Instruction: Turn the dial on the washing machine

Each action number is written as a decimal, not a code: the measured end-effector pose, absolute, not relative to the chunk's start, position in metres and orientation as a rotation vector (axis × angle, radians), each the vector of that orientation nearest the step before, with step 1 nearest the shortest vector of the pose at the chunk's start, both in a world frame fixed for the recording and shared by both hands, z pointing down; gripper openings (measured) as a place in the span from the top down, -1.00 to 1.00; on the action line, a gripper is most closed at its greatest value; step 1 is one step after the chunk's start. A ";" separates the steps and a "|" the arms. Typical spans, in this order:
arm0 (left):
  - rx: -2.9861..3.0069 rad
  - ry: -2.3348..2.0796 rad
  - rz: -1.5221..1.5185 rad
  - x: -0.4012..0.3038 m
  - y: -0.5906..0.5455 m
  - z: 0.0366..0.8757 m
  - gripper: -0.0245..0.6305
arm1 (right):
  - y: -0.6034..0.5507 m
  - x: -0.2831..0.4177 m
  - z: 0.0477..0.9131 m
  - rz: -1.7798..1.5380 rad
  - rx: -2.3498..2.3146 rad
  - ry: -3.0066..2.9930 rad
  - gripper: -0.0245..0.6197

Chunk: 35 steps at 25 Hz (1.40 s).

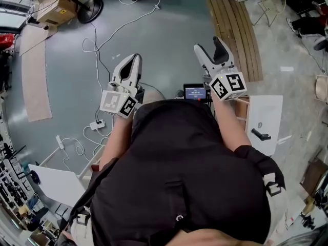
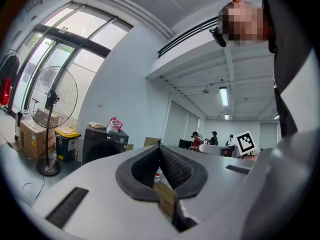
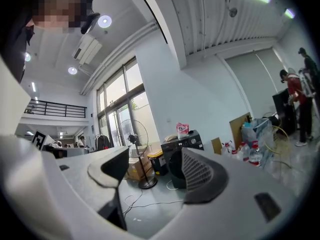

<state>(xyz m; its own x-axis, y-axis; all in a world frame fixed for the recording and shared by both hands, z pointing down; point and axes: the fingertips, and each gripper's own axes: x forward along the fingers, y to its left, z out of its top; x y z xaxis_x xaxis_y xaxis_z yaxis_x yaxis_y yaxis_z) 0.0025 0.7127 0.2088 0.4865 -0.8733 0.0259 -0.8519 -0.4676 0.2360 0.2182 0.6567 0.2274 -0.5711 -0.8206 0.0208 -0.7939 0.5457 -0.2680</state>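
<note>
- one washing machine [image 3: 182,146], dark and front-loading, stands on the floor against the white wall, well away across the room. its dial [image 3: 192,141] is only a small pale round spot on the top front panel, too small to read its setting.
- in the right gripper view the machine sits almost straight ahead, partly behind one jaw. in the left gripper view it lies off to the left of the jaws. the right gripper [image 3: 152,159] points at it more squarely, so i judge it the better placed for the dial, once the person has walked over.
- the right gripper's jaws stand wide apart with nothing between them. the left gripper [image 2: 160,150] has its pads pressed together on nothing.
- a pink packet [image 3: 182,130] lies on the machine's top, and a standing fan [image 3: 132,134] and a yellow-lidded bin [image 2: 66,133] stand beside it.
- the head view shows no machine at all, only grey floor and loose cables [image 1: 97,50] below the outstretched tools.
</note>
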 end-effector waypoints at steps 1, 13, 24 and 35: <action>2.515 -1.477 -0.138 0.005 0.713 0.211 0.94 | 0.657 0.220 0.231 -0.390 -1.397 2.666 -0.11; 2.488 -1.432 -0.166 -0.007 0.641 0.236 0.94 | 0.595 0.209 0.254 -0.405 -1.462 2.693 -0.11; 2.515 -1.407 -0.222 -0.049 0.476 0.224 0.94 | 0.442 0.170 0.244 -0.436 -1.475 2.686 -0.11; 2.459 -1.379 -0.321 -0.108 0.356 0.234 0.94 | 0.339 0.128 0.229 -0.495 -1.495 2.634 -0.11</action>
